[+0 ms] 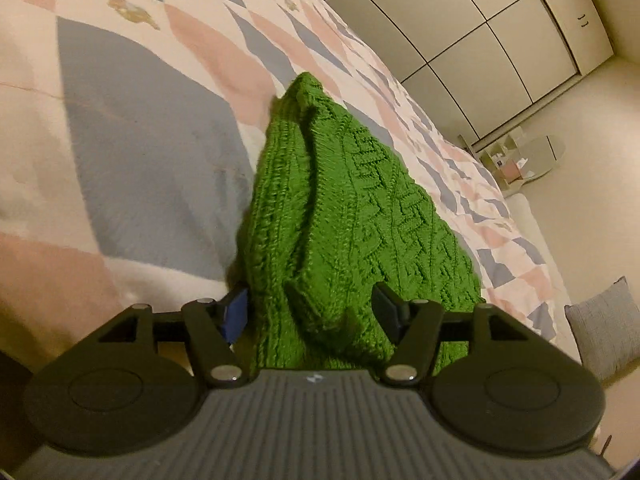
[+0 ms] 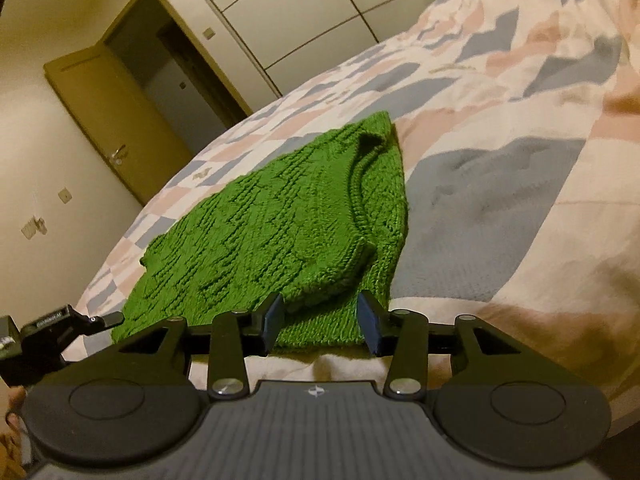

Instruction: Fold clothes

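Green cable-knit sweater (image 1: 352, 216) lying on a quilted bedspread with pink, grey-blue and white diamond patches (image 1: 132, 132), bunched into a rough wedge with the near hem toward both cameras. Left gripper (image 1: 312, 312) at the near edge of the knit: jaws spread wide, blue-padded fingers (image 1: 234, 314) either side of a thick fold that bulges up between them; fabric touching the inner faces but not visibly pinched, so released rather than clenched. Right gripper (image 2: 320, 320) likewise parted, blue pads (image 2: 370, 328) flanking the sweater's lower ribbed edge, knit lying between and just beyond the tips, no squeeze evident. Ribbed neckline (image 2: 360, 184) visible in the right wrist view, curving down the right side of the garment. Left gripper body also seen at the left margin of the right wrist view, near the sweater's other corner. Background: cream panelled wardrobe doors (image 1: 472, 28), open olive-brown door with a metal handle (image 2: 116, 108), grey cushion (image 1: 608, 324) beside the bed. Motion blur on bedspread in places; fine texture unreadable there.
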The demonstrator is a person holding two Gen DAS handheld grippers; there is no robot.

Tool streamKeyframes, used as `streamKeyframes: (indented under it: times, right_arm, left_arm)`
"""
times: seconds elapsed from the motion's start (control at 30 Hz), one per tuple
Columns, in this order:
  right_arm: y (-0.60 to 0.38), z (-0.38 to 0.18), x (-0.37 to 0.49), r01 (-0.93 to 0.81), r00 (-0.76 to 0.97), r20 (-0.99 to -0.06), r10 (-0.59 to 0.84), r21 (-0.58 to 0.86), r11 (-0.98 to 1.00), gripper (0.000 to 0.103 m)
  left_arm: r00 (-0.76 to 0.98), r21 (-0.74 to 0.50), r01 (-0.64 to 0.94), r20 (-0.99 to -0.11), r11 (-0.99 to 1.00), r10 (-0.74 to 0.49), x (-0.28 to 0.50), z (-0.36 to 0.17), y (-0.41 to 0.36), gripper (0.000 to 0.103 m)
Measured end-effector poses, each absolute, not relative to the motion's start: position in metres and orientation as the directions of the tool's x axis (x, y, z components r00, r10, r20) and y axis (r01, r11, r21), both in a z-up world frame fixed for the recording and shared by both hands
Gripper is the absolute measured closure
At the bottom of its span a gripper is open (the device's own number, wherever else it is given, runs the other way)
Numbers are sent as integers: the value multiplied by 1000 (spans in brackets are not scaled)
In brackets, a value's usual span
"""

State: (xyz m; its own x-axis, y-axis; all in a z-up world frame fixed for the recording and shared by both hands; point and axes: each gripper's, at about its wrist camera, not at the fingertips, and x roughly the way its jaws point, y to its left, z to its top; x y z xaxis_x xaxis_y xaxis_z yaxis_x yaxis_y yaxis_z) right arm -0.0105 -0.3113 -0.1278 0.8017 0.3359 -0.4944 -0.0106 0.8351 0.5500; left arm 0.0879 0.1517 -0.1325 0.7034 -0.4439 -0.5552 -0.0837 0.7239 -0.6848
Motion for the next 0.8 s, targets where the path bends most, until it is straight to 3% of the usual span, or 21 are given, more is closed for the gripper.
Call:
streamKeyframes:
  times: [0.8]
  right_arm:
    - [-315,-139,1,-2,797,-490,354,583,813,57]
  left_arm:
    - [712,-526,-29,-607,850,-352,83,-128,119,41]
